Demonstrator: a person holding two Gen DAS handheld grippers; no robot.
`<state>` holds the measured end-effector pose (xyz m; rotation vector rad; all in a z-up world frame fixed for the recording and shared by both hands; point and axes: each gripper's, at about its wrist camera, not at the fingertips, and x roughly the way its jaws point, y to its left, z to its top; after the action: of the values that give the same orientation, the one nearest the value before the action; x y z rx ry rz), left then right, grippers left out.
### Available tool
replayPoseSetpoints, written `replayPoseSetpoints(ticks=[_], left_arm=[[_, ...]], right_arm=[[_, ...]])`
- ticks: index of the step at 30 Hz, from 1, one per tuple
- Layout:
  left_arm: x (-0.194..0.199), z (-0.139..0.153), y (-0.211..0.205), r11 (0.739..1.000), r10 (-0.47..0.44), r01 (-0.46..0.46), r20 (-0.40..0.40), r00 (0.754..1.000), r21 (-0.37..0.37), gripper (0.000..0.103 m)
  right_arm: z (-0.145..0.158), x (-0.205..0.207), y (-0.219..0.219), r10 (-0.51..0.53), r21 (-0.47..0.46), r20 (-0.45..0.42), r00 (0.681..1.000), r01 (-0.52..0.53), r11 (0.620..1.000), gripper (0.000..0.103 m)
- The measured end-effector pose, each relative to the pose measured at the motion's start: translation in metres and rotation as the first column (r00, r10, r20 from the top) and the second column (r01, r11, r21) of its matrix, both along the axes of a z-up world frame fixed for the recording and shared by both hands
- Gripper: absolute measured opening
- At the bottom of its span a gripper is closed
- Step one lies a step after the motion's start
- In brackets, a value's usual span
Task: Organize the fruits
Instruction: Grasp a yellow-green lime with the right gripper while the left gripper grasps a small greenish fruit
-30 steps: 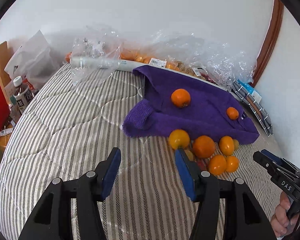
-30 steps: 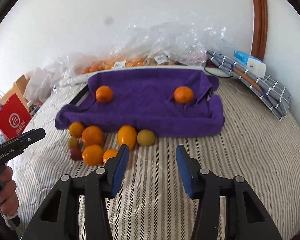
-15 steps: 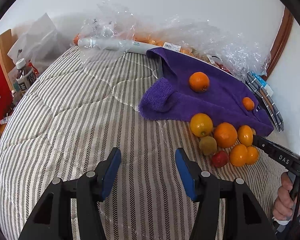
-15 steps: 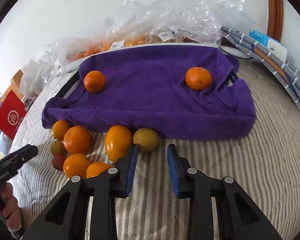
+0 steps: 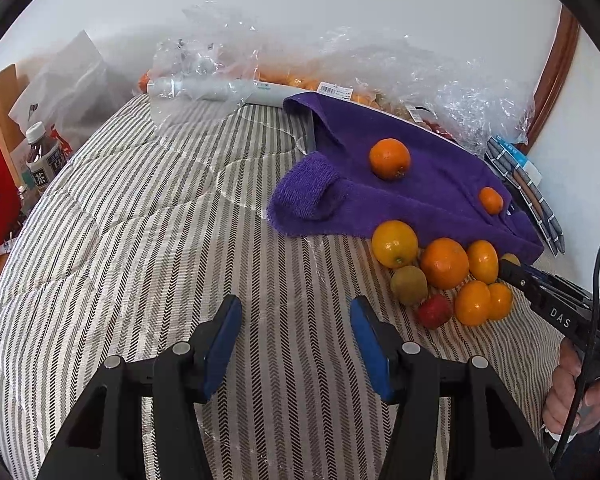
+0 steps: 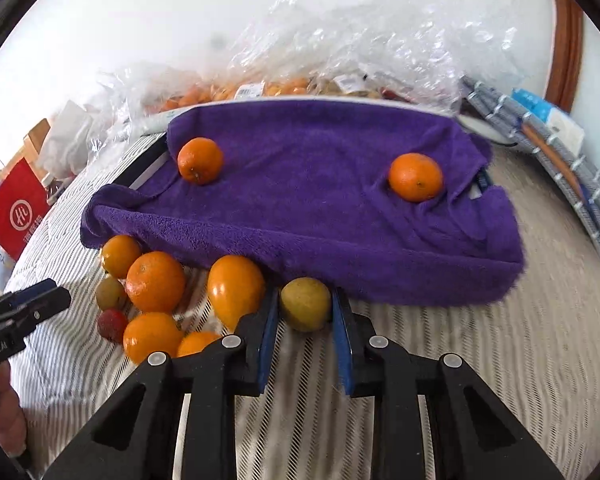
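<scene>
While the purple towel [image 6: 320, 208] lies spread on the striped bed [image 6: 480, 360], everything else is placed here by it, going left to right in the right wrist view. Far left of the towel stands a red paper bag [image 6: 18, 212]. Nearer, off the towel's front left corner, the left gripper [image 6: 28, 308] pokes in from the picture's edge; in its own view its jaws stand open over bare bedcover, with nothing between them. Just in front of the towel's left front edge sits a cluster of fruit: several oranges [image 6: 155, 281], a small greenish-brown fruit [image 6: 110, 293] and a small red one [image 6: 113, 324], touching one another. Right of that cluster, an elongated orange fruit [image 6: 236, 290] leans against the towel's front edge and lies just outside the left jaw of the right gripper [image 6: 305, 312]. Between those jaws sits a yellow-green fruit [image 6: 305, 307], right at the towel's front hem; the blue pads press on both its sides, the jaws having just been closing onto it. On the towel itself rest two more oranges, one near the back left corner [image 6: 200, 160], one toward the right side [image 6: 416, 177]. Behind the towel, clear plastic bags [image 6: 360, 40] hold more fruit. Right of the towel lies a folded checked cloth [image 6: 572, 184].
</scene>
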<state>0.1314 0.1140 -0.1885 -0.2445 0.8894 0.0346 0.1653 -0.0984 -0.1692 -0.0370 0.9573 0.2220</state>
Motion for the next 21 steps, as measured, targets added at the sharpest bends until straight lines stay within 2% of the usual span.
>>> replayPoseSetpoints(ticks=[7,12,14,17,21], left_arm=[[0.000,0.000,0.002,1.000,-0.014,0.014,-0.005,1.000,-0.027,0.054],[-0.001,0.001,-0.009,0.999,-0.032,0.032,-0.010,0.999,-0.018,0.053],[0.002,0.003,-0.017,0.998,-0.055,0.054,-0.019,0.998,-0.024,0.053],[0.008,0.008,-0.028,0.995,-0.094,0.093,-0.011,0.996,-0.041,0.051],[0.020,0.014,-0.037,0.991,-0.097,0.097,0.006,0.995,-0.092,0.048]], right_arm=[[0.012,-0.034,-0.023,-0.003,-0.075,0.077,0.997,0.009,0.997,0.026],[0.014,-0.039,-0.039,-0.041,-0.018,0.069,0.997,0.042,0.999,0.026],[0.012,-0.038,-0.041,-0.051,-0.032,0.059,0.997,0.053,0.998,0.026],[0.013,-0.038,-0.047,-0.058,-0.019,0.063,0.996,0.059,0.998,0.026],[0.012,-0.035,-0.052,-0.045,0.032,0.046,0.998,0.043,0.999,0.026]])
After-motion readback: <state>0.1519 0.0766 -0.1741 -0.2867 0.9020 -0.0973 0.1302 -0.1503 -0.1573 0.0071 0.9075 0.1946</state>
